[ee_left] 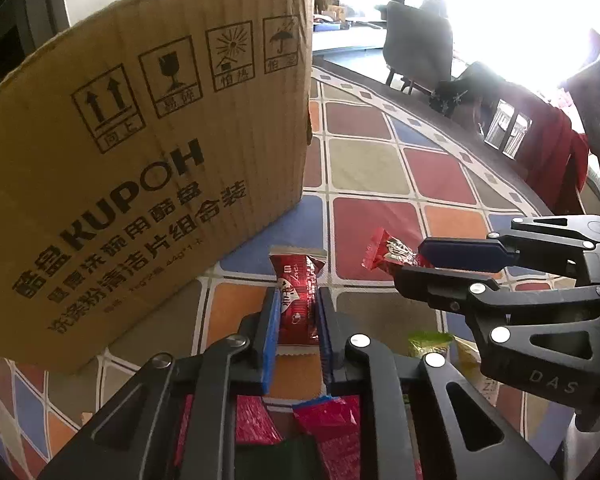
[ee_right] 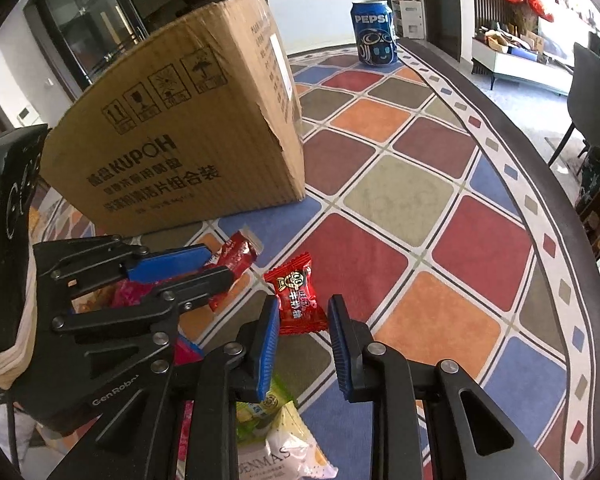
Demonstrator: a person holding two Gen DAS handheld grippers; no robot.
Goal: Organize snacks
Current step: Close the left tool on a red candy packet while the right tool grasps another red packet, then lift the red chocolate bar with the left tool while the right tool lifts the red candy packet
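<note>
A dark red snack packet [ee_left: 296,276] stands upright between the blue pads of my left gripper [ee_left: 299,294], which is shut on it just above the tablecloth. To its right, my right gripper [ee_left: 410,264] is shut on a small red candy [ee_left: 384,250]. In the right wrist view the red candy [ee_right: 298,292] sits pinched between the pads of my right gripper [ee_right: 304,302]. My left gripper [ee_right: 220,266] comes in from the left with the dark red packet [ee_right: 238,254] in it. An open cardboard box [ee_left: 140,160] stands close behind both grippers.
More snack packets lie under the grippers: red ones [ee_left: 332,428], a green one [ee_right: 260,404] and a white bag [ee_right: 284,452]. A Pepsi can [ee_right: 374,34] stands at the far edge. The checked tablecloth [ee_right: 400,196] ends at a dark table rim on the right, with chairs [ee_left: 418,40] beyond.
</note>
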